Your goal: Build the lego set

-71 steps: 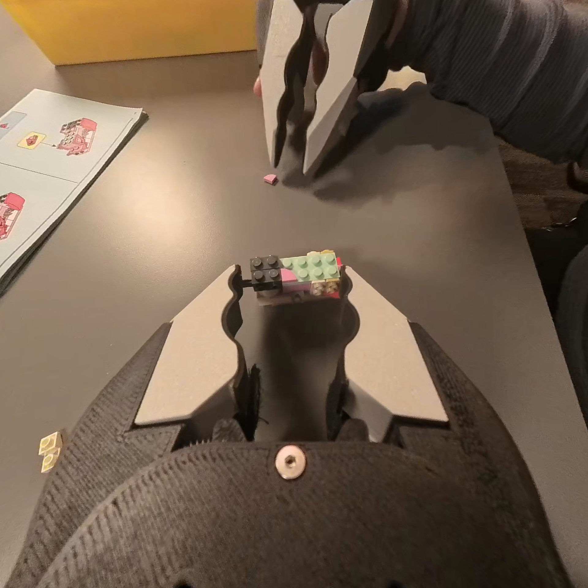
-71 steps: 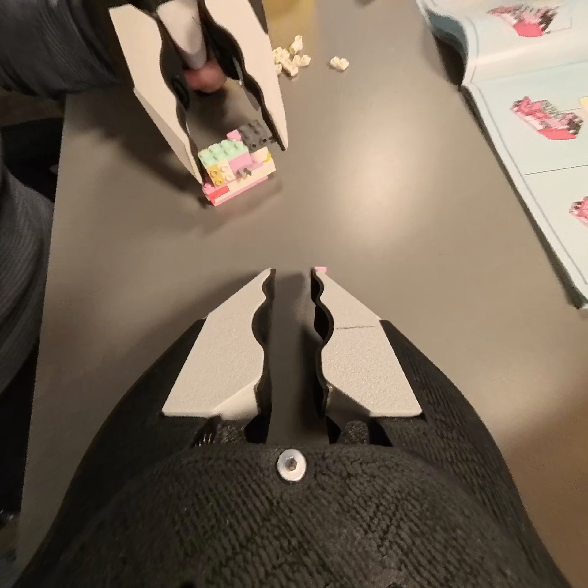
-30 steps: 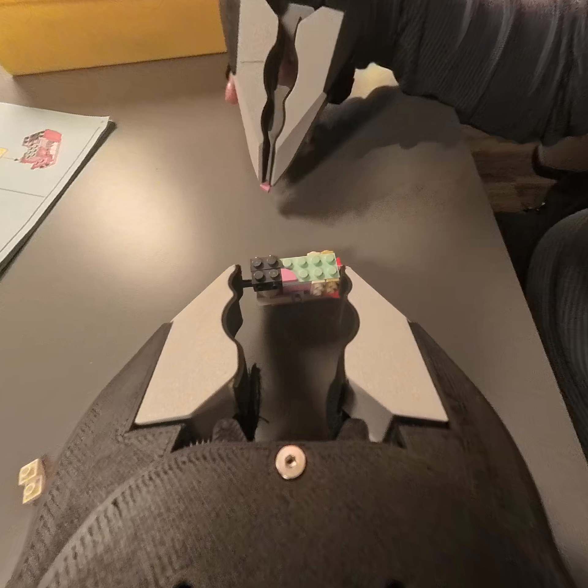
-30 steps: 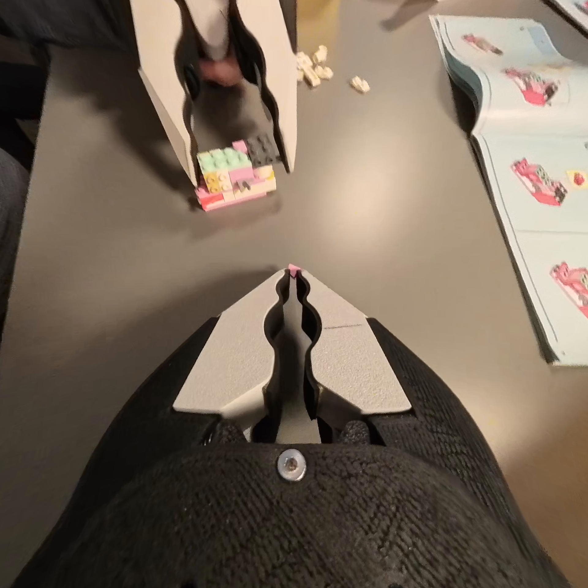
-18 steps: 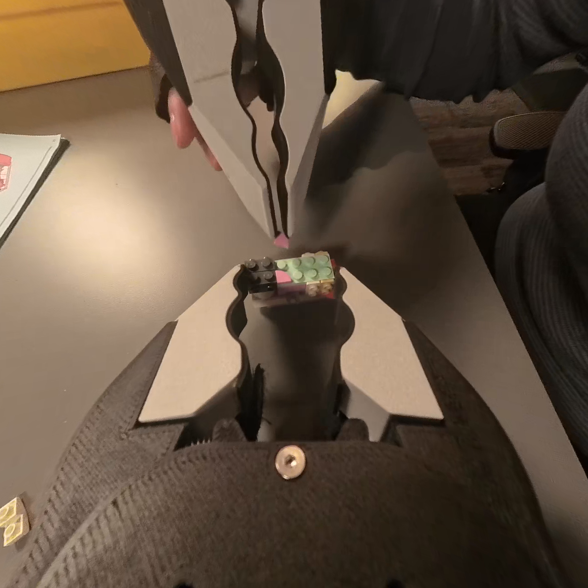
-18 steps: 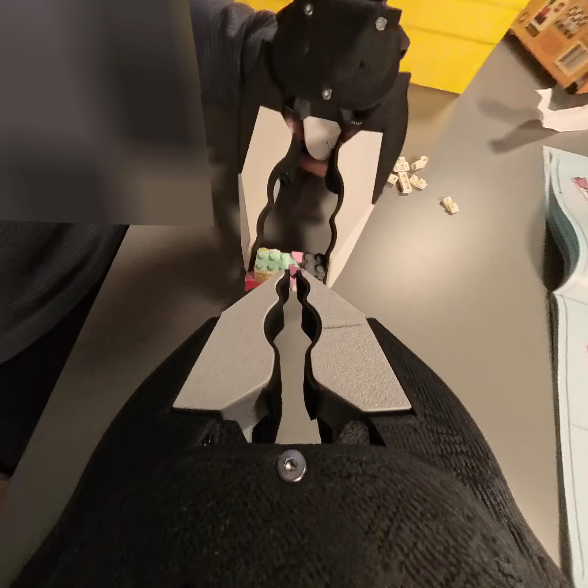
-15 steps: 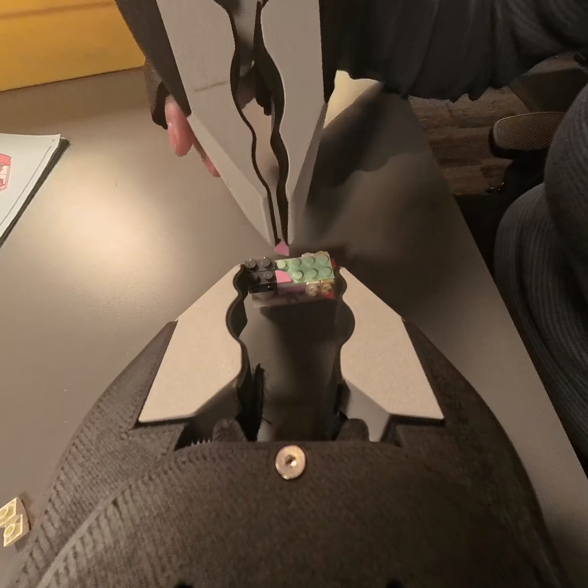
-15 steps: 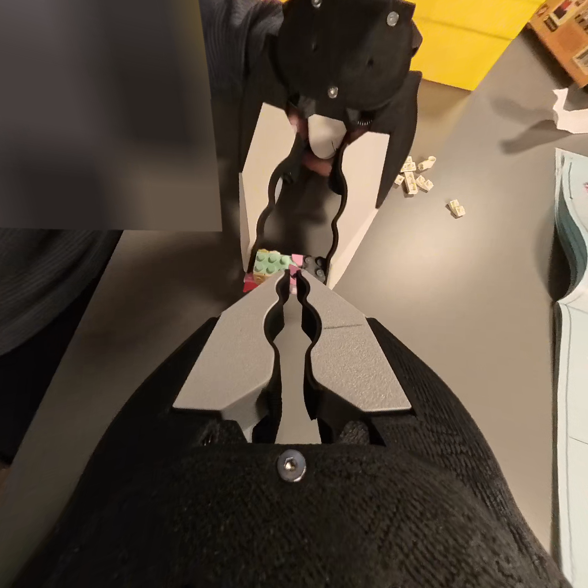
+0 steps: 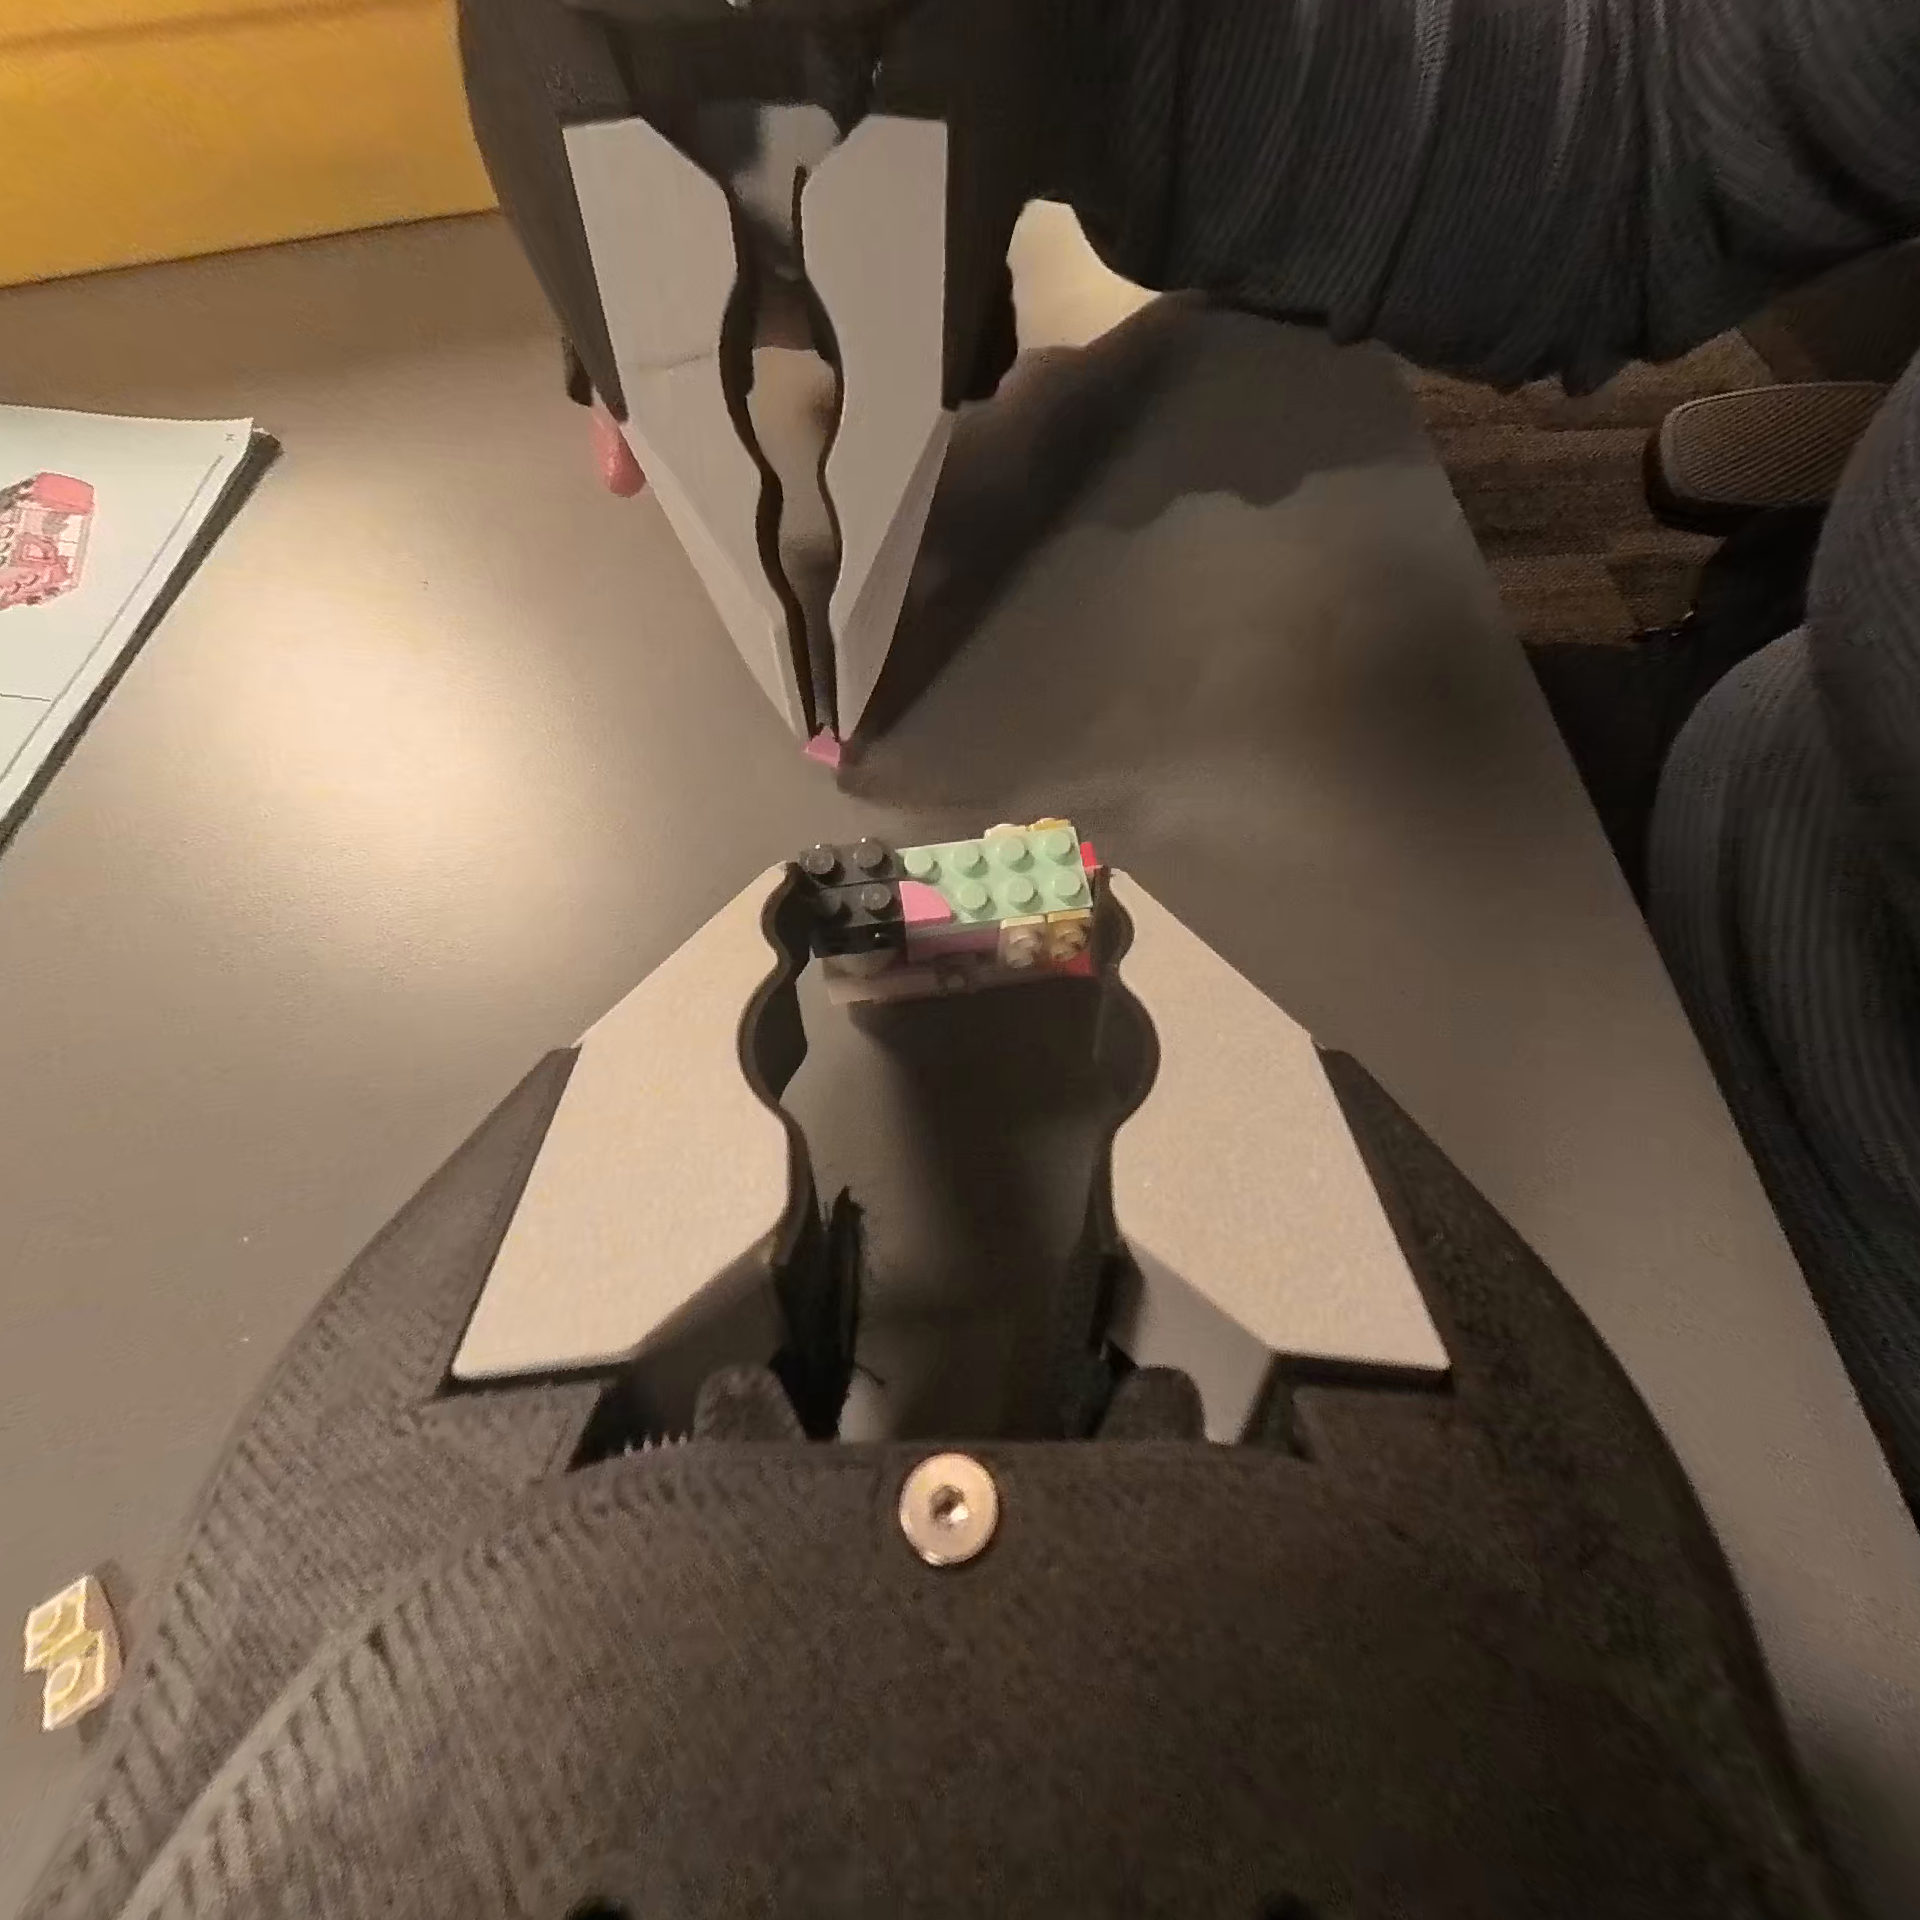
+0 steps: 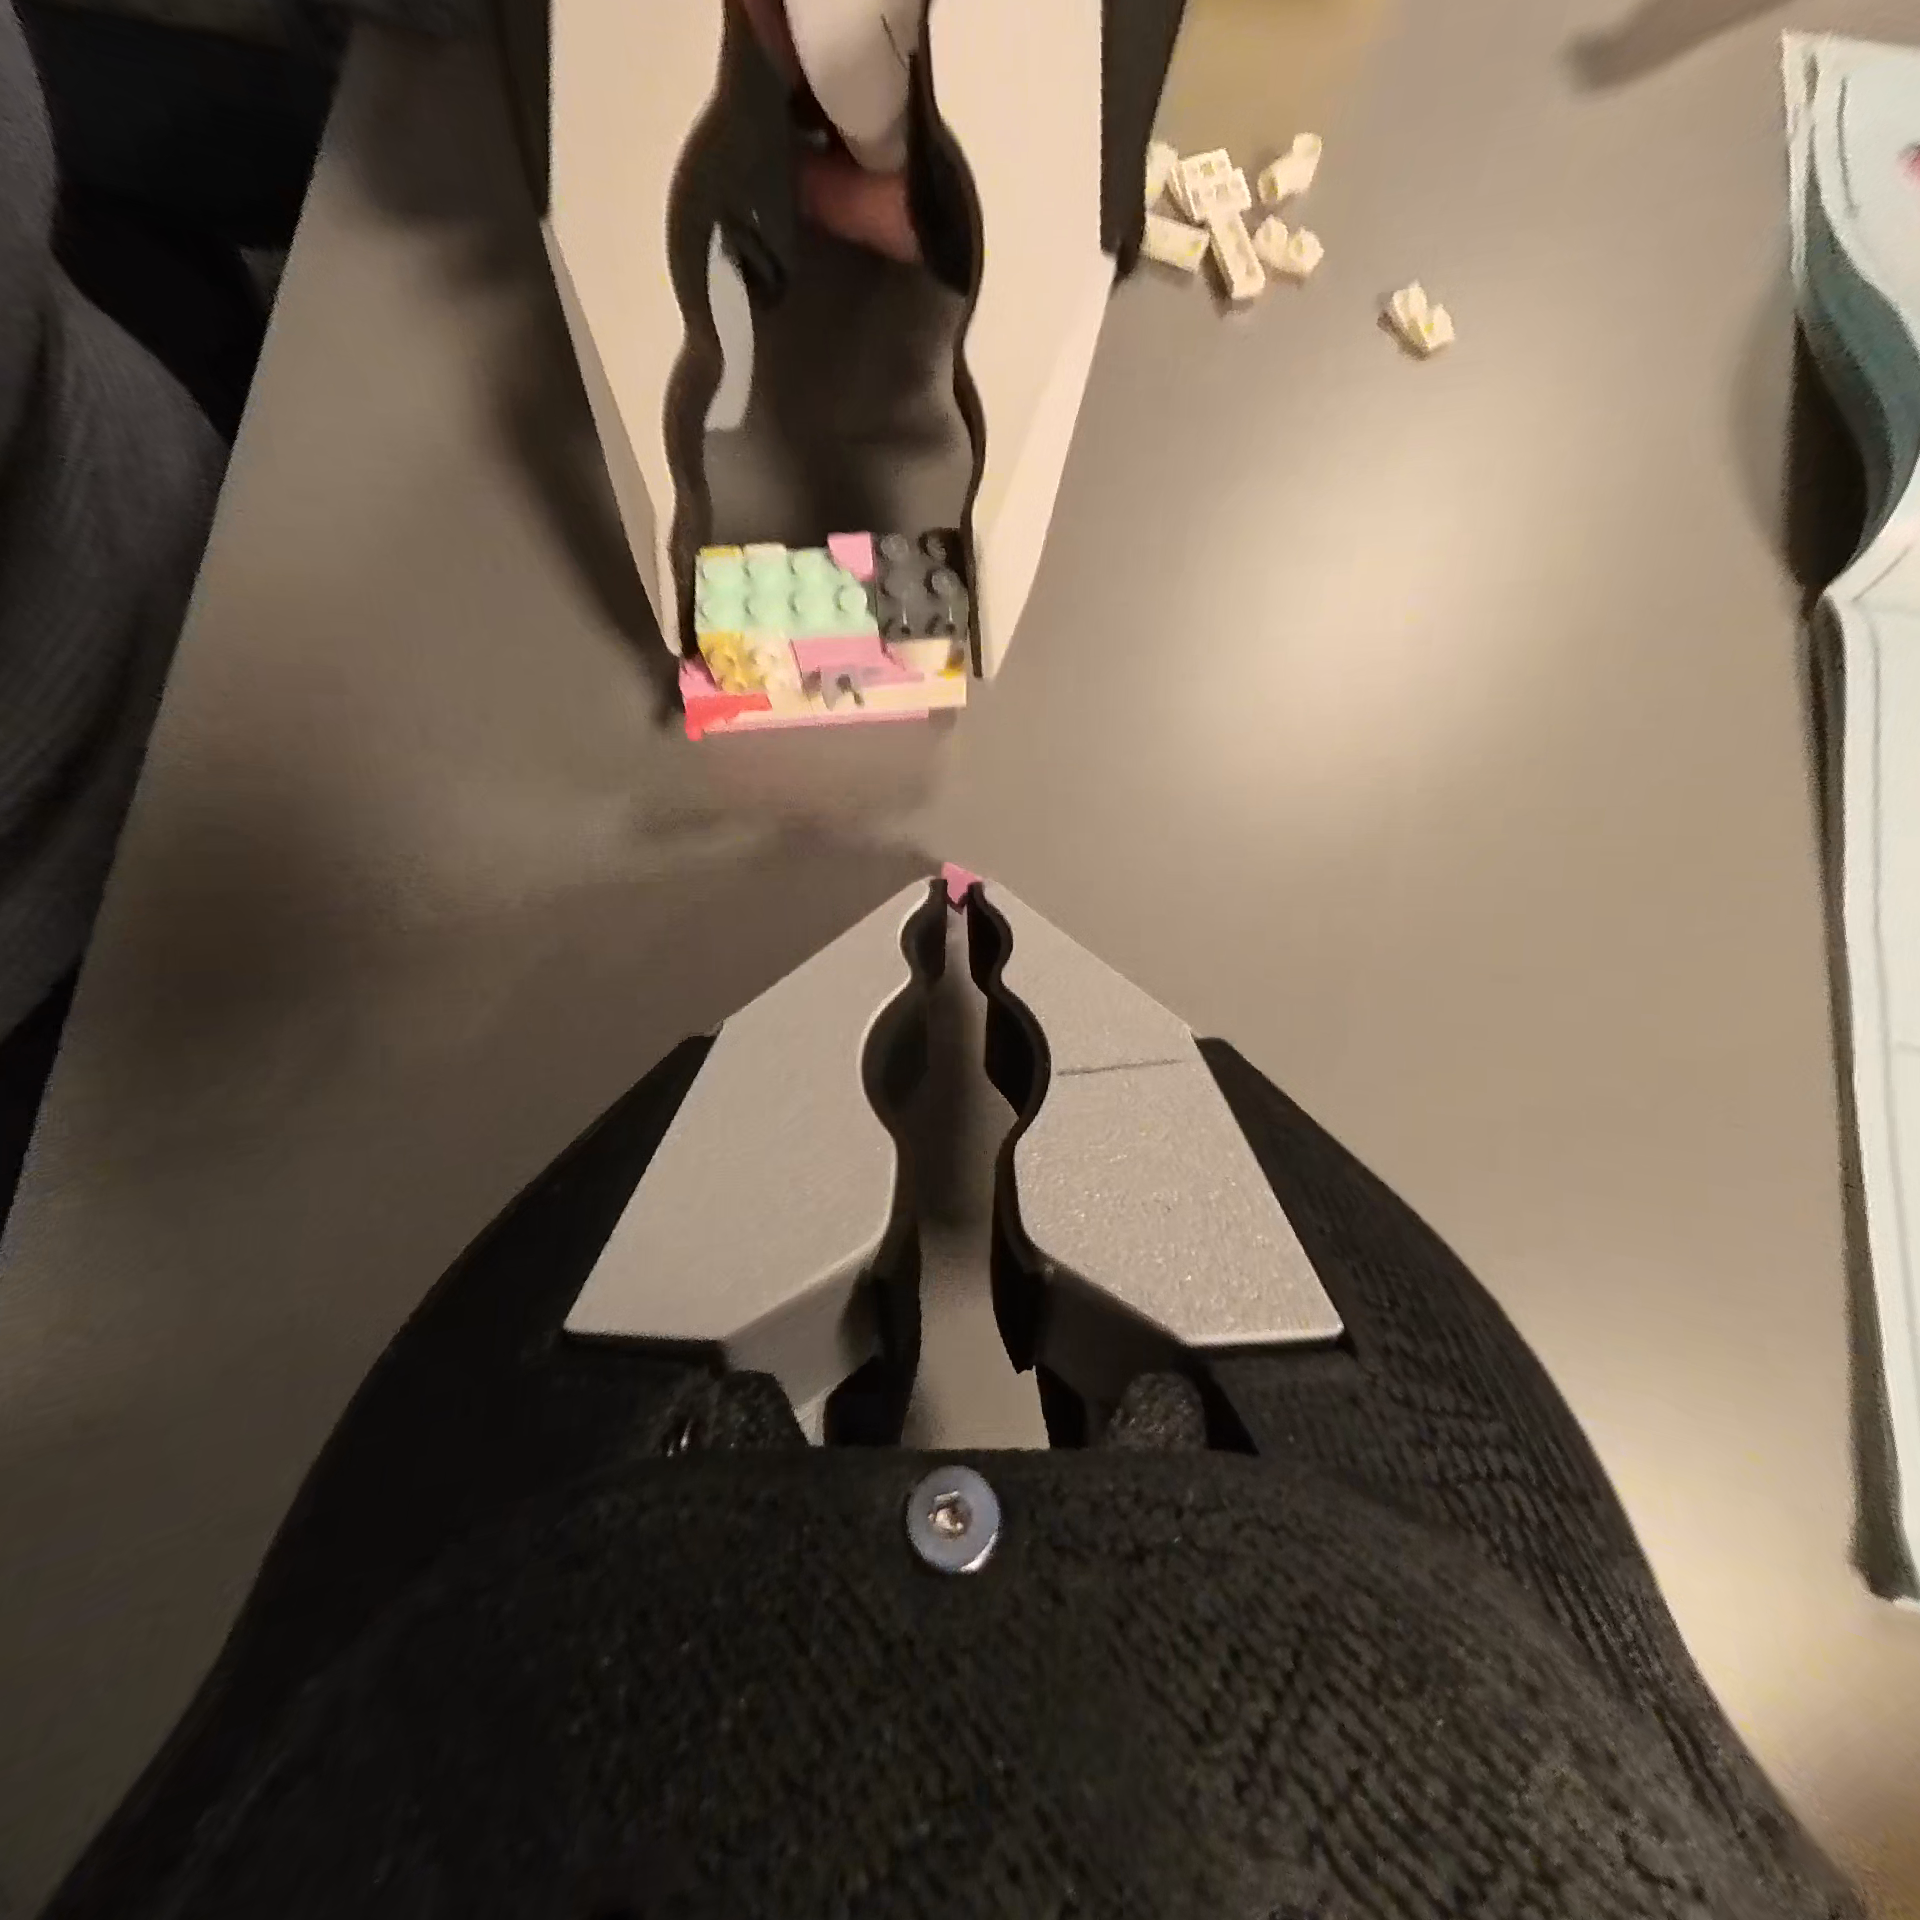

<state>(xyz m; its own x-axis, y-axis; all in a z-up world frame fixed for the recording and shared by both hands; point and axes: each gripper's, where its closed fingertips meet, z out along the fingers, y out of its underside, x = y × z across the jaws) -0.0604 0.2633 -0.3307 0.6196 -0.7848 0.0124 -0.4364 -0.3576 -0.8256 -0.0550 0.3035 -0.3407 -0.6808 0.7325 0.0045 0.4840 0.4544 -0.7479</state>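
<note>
- The left hand-held gripper (image 9: 948,914) is set wide around a small brick model (image 9: 961,914) of mint, black, pink and cream pieces; both fingertips are pressed against its ends, at the centre of the left wrist view.
- In the right wrist view the same brick model (image 10: 826,634) is seen in the upper middle of the frame, clamped above the grey bench (image 10: 1351,675).
- The right hand-held gripper (image 10: 958,871) is narrowed almost to nothing, and a tiny pink piece (image 10: 957,844) is pinched at its very tips, just below centre.
- In the left wrist view the pink piece (image 9: 826,746) is held just above and apart from the model, no contact being made.
- Loose cream bricks (image 10: 1231,223) lie at the upper right, and a booklet (image 9: 73,582) is seen at the left edge.
- A risk is judged: the pink piece is gripped only by a sliver, so it could be twisted or flicked out if pressed off-square.
- The model is held only by its ends, so it could be tilted or pulled apart under a downward push.
</note>
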